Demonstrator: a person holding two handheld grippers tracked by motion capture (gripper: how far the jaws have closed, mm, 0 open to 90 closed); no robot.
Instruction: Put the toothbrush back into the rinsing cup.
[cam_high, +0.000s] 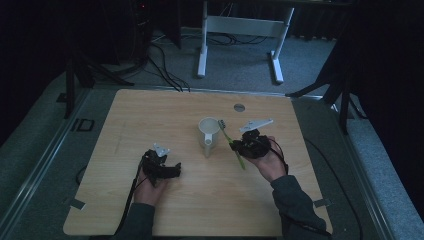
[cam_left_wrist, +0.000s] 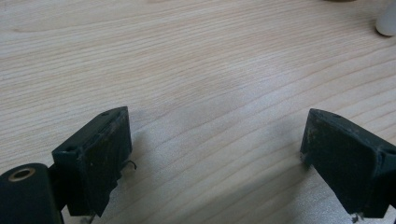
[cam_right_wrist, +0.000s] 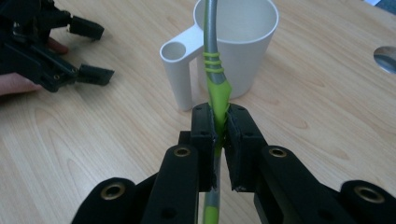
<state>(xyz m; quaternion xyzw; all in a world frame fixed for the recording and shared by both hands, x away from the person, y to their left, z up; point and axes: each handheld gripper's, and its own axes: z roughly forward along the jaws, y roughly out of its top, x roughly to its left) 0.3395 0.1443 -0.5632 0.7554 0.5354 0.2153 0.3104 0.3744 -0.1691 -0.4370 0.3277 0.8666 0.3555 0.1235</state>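
Our left hand-held gripper (cam_high: 174, 171) is black, with a small grey three-cornered plate (cam_high: 161, 149) on top and a black cable (cam_high: 131, 194) trailing back along the forearm. Its jaws are blocky black pads, scuffed and dusty, with a brass-ringed screw hole (cam_left_wrist: 21, 174) beside one. Our right hand-held gripper (cam_right_wrist: 221, 125) is black too, with brass-ringed holes in its linkage arms, a larger grey plate (cam_high: 256, 124) above and a looping black cable (cam_high: 281, 152). We wear dark grey-green long sleeves (cam_high: 297, 202).
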